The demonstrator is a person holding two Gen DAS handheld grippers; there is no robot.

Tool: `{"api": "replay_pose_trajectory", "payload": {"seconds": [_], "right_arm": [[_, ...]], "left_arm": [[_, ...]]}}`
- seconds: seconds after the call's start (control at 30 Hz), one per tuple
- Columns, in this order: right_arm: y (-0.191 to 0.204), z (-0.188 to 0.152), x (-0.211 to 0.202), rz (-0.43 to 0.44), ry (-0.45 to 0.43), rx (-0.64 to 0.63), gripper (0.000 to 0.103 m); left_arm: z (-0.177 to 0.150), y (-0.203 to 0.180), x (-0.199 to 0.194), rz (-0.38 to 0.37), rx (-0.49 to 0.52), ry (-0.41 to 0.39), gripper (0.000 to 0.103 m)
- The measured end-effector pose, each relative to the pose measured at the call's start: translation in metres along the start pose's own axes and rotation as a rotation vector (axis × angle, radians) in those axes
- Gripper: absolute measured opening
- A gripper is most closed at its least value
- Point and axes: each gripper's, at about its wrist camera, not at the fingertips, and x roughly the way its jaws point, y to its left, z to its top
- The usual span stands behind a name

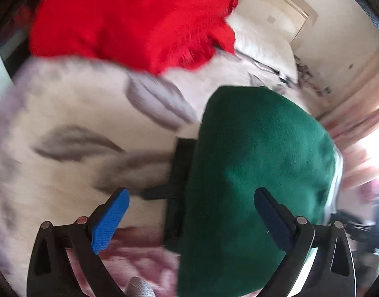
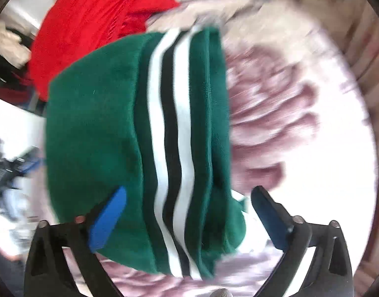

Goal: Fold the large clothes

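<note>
No writing or label is legible in either view. The left gripper stands at full spread, empty; the folded green garment lies under its right finger, lower right of frame. The right gripper is likewise spread wide and grips nothing. Only its view shows the garment's white and black stripes. The patterned bedspread offers bare room at left. A red garment lies beyond, at top.

Folded garment lies on bedspread, knit behind it
</note>
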Motion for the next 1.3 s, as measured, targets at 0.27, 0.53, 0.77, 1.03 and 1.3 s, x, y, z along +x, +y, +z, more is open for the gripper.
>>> {"api": "replay_pose_trajectory", "payload": {"seconds": [0.27,0.53,0.77,1.03,1.3], "right_arm": [[0.041,-0.117,-0.085,-0.294,-0.186,-0.058,0.103],[0.038,-0.209,-0.218,-0.328,-0.268,0.031,0.103],[0.056,-0.274,-0.351,-0.352,-0.388,0.021,0.103],[0.079,-0.348,-0.495,-0.353,-0.518,-0.015,0.103],[0.099,-0.424,-0.603,-0.319,-0.634,-0.043,0.103]], "left_arm": [[-0.072,-0.047,-0.09,0.202,0.074,-0.152,0.103],[-0.122,-0.095,-0.193,0.226,0.153,-0.249,0.103],[-0.163,-0.122,-0.297,0.201,0.166,-0.307,0.103],[-0.207,-0.149,-0.408,0.187,0.17,-0.377,0.103],[-0.245,-0.169,-0.487,0.154,0.178,-0.442,0.103]]}}
